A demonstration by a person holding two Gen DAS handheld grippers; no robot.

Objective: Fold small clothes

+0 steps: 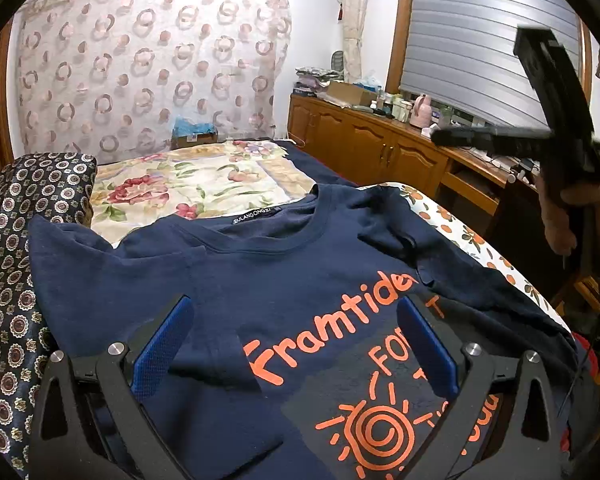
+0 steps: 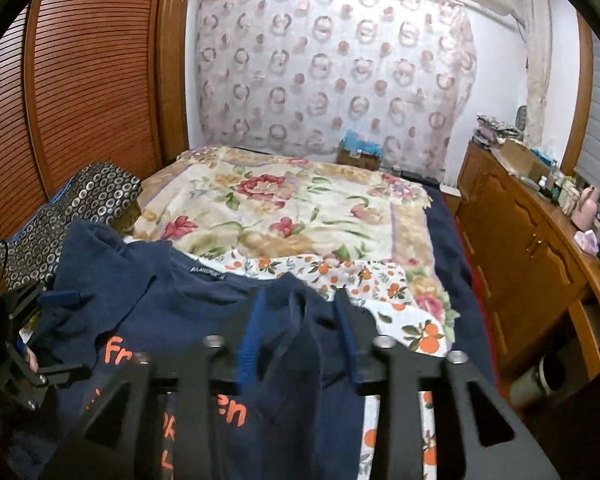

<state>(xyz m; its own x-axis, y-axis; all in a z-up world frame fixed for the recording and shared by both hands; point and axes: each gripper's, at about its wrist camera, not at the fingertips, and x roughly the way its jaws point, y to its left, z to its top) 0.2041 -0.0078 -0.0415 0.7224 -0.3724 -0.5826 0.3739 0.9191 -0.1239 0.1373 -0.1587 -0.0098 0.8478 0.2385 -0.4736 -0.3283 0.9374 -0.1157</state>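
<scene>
A navy T-shirt [image 1: 260,280] with orange lettering and an orange sun print lies front-up on the bed [image 2: 300,216], near its foot edge, collar pointing toward the floral blanket [image 1: 188,188] further up the bed. Its left sleeve reaches the dark patterned cushion [image 1: 16,280] at the bed's left edge. The left gripper [image 1: 296,344] hovers low over the shirt's chest with its blue-padded fingers [image 1: 160,344] spread wide and nothing between them. The right gripper [image 2: 300,332] has its fingers drawn narrow, pinching a raised fold of the shirt's right sleeve [image 2: 292,312] above the orange-fruit sheet [image 2: 384,284] along the bed's right edge. A wooden cabinet [image 2: 524,248] stands beside the bed.
</scene>
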